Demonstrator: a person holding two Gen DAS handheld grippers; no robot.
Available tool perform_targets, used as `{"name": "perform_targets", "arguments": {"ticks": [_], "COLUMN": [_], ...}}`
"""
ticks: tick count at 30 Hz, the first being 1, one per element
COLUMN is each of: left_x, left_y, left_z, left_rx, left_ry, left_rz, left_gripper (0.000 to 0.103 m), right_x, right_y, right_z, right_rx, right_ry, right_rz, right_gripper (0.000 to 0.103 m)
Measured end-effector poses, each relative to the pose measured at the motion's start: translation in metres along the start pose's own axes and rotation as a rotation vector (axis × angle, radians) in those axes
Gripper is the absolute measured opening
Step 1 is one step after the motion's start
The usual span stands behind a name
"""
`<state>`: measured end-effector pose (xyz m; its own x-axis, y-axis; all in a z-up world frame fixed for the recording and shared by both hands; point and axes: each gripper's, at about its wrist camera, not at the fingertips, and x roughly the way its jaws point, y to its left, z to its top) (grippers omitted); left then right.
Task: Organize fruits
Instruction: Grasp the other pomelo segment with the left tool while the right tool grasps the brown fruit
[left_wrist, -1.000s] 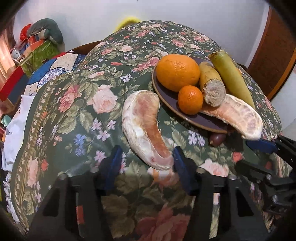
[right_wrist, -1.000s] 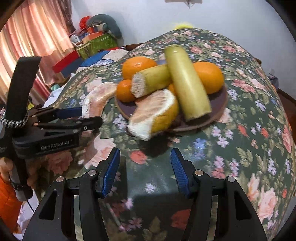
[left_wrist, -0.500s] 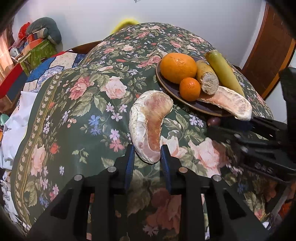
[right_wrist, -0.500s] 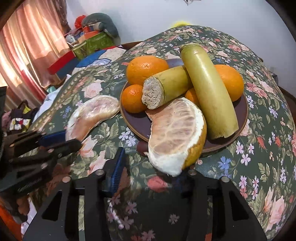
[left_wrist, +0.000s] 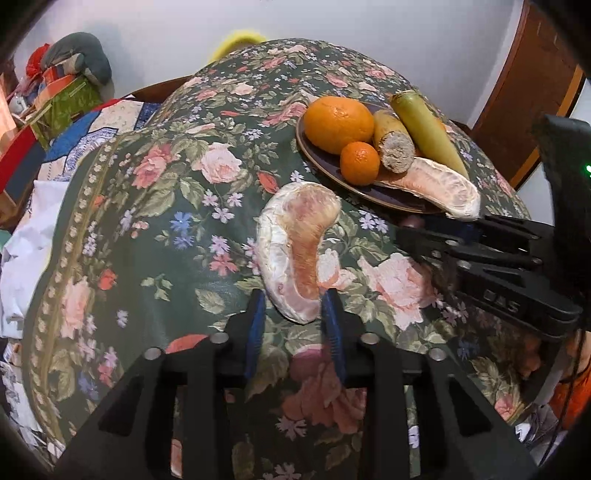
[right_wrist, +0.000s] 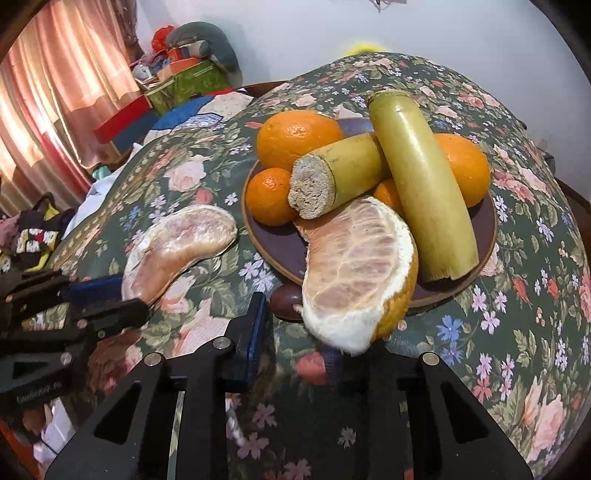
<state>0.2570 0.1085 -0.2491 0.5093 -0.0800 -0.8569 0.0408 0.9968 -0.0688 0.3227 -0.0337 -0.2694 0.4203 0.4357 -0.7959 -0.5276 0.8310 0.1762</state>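
Left wrist view: your left tongs (left_wrist: 293, 314) have narrowed from wide open a second ago to a close bracket around the near tip of the peeled pomelo segment (left_wrist: 295, 254) lying on the floral tabletop (left_wrist: 147, 221). The blue pads sit just beside the tip on either side; you cannot tell from here whether they press it yet, so treat the grip as unproven. The segment curves away from the tongs toward the brown plate (left_wrist: 314, 155), which lies ahead and to the right with a large orange (left_wrist: 338, 123), a small mandarin (left_wrist: 359, 162), two cane-like stalks and a second pomelo segment (left_wrist: 439, 188). Your right tongs (left_wrist: 424, 236) reach in from the right, just below that plate.

Right wrist view: your right tongs (right_wrist: 295, 325) have come much nearer the plate (right_wrist: 484, 236). The plated pomelo segment (right_wrist: 356, 280) overhangs the rim directly above the tongs and hides the right finger, so their opening cannot be read; they appear to hold nothing. A small dark fruit (right_wrist: 286, 301) lies on the cloth just ahead of the left pad. The loose segment (right_wrist: 177, 251) lies to the left, your left tongs (right_wrist: 110, 299) at its near end.

Likely meaning: the stray segment is about to be lifted to the plate.
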Motion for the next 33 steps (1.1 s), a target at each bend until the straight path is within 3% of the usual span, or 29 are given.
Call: {"name": "perform_targets", "arguments": {"ticks": [2,7,13,23,24,25,33], "left_x": [0.000,0.004,0.027,0.044,0.044,0.043,0.031], "left_y": [0.002,0.004,-0.006,-0.015,-0.015,-0.015,-0.014], "left_z": [0.002,0.009,0.024,0.040,0.040,0.040,0.036], "left_rx": [0.006,0.005,0.077,0.098,0.097,0.095,0.053], "left_ry": [-0.004,0.001,0.030,0.020,0.020,0.019,0.015], "left_rz": [0.025,0.034,0.062,0.062,0.065,0.078,0.067], "left_gripper": [0.048,0.054,0.056,0.056,0.054,0.045,0.041], "right_x": [-0.005,-0.019,-0.033,-0.052,-0.054,-0.055,-0.069], "right_y": [-0.001,-0.011,-0.035,-0.064,-0.066,-0.068,-0.073], "right_z": [-0.004,-0.014,-0.027,-0.031,-0.030,-0.030,-0.025], "right_rx": [-0.005,-0.008,0.031,0.086,0.091,0.093,0.095], "right_ry": [-0.003,-0.011,-0.025,-0.069,-0.074,-0.078,-0.120], "right_rz": [0.007,0.001,-0.021,-0.055,-0.056,-0.056,-0.060], "right_gripper": [0.025,0.025,0.025,0.025,0.025,0.025,0.025]}}
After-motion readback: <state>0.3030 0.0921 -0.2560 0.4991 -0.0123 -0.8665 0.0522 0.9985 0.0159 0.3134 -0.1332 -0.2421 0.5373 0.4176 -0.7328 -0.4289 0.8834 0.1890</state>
